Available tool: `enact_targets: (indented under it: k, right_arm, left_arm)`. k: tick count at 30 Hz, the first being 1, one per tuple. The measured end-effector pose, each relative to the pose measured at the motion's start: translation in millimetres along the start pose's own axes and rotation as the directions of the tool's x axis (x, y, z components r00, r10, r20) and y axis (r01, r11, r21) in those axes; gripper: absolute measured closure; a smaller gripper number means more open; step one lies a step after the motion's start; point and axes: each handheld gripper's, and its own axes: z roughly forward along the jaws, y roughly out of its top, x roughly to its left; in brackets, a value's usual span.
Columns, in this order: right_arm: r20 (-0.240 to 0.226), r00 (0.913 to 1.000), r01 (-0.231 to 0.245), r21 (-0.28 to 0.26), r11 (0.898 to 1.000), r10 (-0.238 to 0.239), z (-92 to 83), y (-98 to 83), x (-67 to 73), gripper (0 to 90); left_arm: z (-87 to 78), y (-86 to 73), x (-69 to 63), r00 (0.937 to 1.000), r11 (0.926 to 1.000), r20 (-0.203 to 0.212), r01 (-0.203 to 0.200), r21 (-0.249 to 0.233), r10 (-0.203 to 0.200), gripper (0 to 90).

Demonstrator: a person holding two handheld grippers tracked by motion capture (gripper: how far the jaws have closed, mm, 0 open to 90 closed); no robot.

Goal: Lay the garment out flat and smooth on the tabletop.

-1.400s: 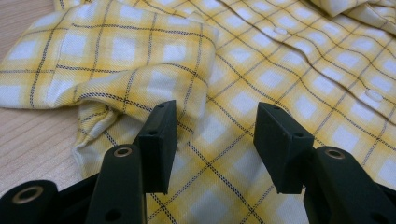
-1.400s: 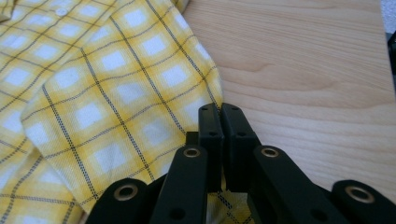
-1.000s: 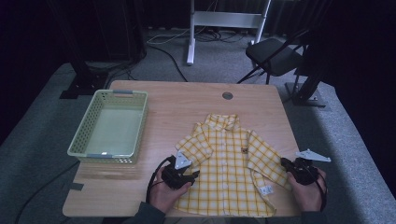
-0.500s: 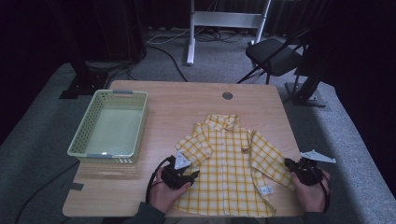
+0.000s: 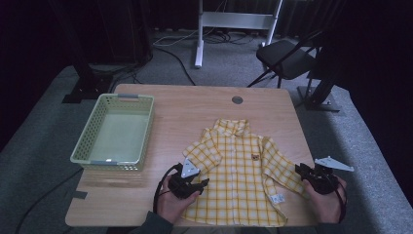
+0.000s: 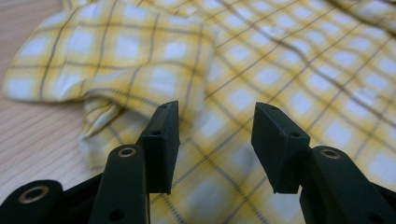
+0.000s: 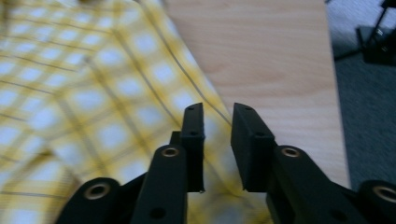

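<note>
A small short-sleeved shirt (image 5: 238,178) of soft yellow-and-white checked cloth lay spread flat, collar away from the person, on the pale wood-grain table (image 5: 195,105), with a green perforated plastic basket (image 5: 117,131) well apart beyond the left gripper (image 5: 197,184). That left gripper rested low at the shirt's rumpled left sleeve (image 6: 116,60), its blocky black jaws standing apart over the cloth with the folded sleeve just ahead of them and nothing pinched. The right gripper (image 7: 217,140), held in the hand at the table's near right edge by the other sleeve, had just been opening its jaws, which stood a narrow gap apart above the sleeve's hem with no cloth gripped.
</note>
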Motion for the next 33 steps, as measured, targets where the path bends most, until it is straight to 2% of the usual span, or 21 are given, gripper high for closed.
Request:
enact_targets:
  k: [6, 9, 11, 13, 18, 20, 27, 33]
  right_arm:
    - [-0.057, 0.9965, 0.061, -0.015, 0.998, -0.062, 1.1, 4.6, 23.8, 69.1]
    - [-0.098, 0.9923, 0.077, 0.0, 0.997, -0.076, 6.8, 3.9, 34.8, 68.4]
    - [-0.102, 0.9914, 0.084, 0.007, 0.996, -0.083, 9.2, 3.2, 37.9, 68.4]
    - [-0.113, 0.9894, 0.096, 0.04, 0.995, -0.091, 17.7, 0.3, 42.9, 67.5]
    - [-0.104, 0.99, 0.105, 0.089, 0.99, -0.096, 29.4, -5.8, 42.6, 67.6]
    - [-0.085, 0.9901, 0.12, 0.106, 0.987, -0.111, 32.3, -7.7, 42.5, 71.4]
    - [-0.06, 0.9916, 0.121, 0.115, 0.986, -0.114, 30.0, -8.2, 38.1, 84.3]
    - [-0.051, 0.9938, 0.104, 0.122, 0.987, -0.099, 26.7, -9.8, 31.8, 87.5]
  left_arm:
    - [5.9, 3.5, -8.4, 0.9987, 0.9989, 0.03, -0.042, 0.02, 0.042, 52.4]
    - [10.6, 3.5, -10.7, 0.9982, 0.9972, 0.034, -0.051, 0.054, 0.049, 52.4]
    - [11.4, 3.3, -10.7, 0.9982, 0.997, 0.031, -0.052, 0.057, 0.051, 52.5]
    - [11.2, 3.4, -9.2, 0.9988, 0.9977, 0.029, -0.04, 0.055, 0.038, 53.0]
    - [10.3, 2.9, -6.0, 0.9995, 0.9983, 0.023, -0.025, 0.053, 0.024, 55.2]
    - [9.8, 2.5, -5.2, 0.9996, 0.9984, 0.022, -0.021, 0.052, 0.02, 55.5]
    - [7.5, -0.9, -2.1, 0.9999, 0.9992, 0.011, -0.008, 0.038, 0.007, 56.7]
    - [3.6, -3.5, 2.7, 0.9999, 0.9993, 0.005, 0.012, 0.036, -0.012, 57.0]
